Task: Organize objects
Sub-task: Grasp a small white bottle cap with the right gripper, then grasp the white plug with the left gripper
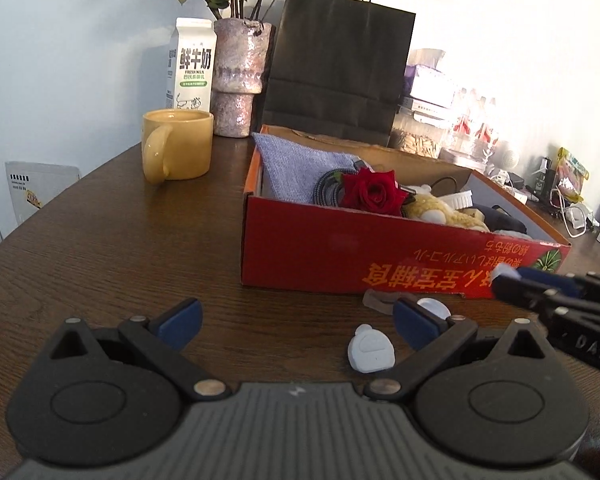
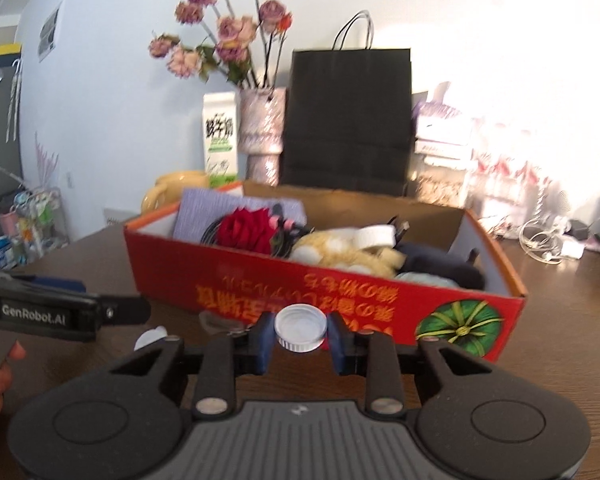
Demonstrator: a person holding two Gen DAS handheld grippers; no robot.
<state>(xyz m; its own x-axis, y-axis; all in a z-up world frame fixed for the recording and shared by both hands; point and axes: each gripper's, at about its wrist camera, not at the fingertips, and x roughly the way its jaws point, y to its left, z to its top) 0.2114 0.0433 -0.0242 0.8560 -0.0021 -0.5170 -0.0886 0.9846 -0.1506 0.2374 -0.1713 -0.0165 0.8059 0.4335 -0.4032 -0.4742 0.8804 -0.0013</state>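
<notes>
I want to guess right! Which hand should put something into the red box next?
The right. The right gripper is already shut on a white bottle cap, just in front of the red box. The left gripper is open and empty, with small white pieces lying on the table.

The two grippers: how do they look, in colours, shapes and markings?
The left gripper and the right gripper look alike: a grey ribbed body, two round black discs, black linkage arms with silver rivets, and blue finger pads. From the side, one arm reads "GenRobot.AI" in white letters. No cables or sleeves show.
</notes>
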